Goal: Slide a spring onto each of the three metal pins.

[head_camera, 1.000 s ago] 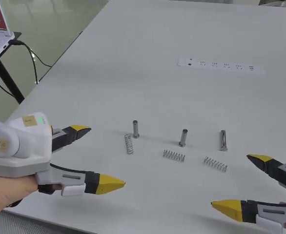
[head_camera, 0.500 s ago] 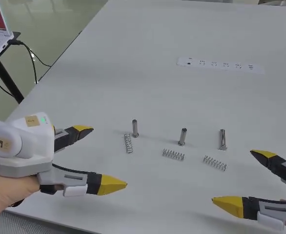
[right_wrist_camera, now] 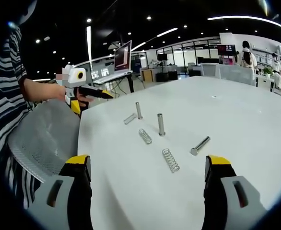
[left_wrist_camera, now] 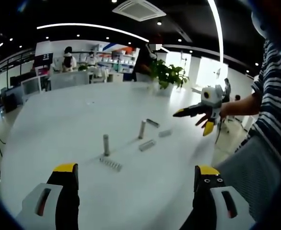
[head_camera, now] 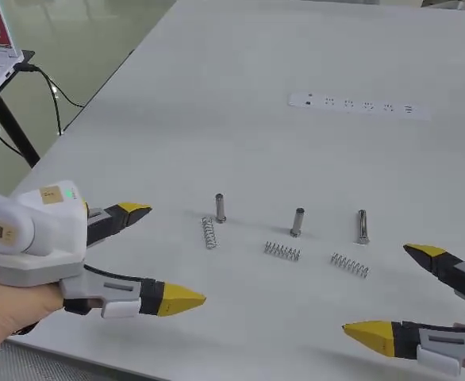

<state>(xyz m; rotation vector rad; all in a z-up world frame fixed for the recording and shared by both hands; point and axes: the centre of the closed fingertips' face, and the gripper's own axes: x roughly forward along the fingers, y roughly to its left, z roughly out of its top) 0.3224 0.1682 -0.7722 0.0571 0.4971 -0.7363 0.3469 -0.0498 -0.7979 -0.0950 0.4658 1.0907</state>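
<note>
Our left gripper (head_camera: pixel 167 254) and right gripper (head_camera: pixel 385 290) are both wide open, holding nothing.

We hold them low over the near edge of the table (head_camera: pixel 240 103), well apart, with the work ahead and between them. The left pin (head_camera: pixel 220 208) and middle pin (head_camera: pixel 297 222) stand upright; the right pin (head_camera: pixel 362 226) lies on its side in the right gripper view. The left spring (head_camera: pixel 209 232), middle spring (head_camera: pixel 282 252) and right spring (head_camera: pixel 349 265) lie loose on the table, each just beside its pin. A power strip (head_camera: pixel 359 105) lies farther back.

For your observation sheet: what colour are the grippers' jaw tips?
Yellow, on left gripper and right gripper; head view best.
</note>
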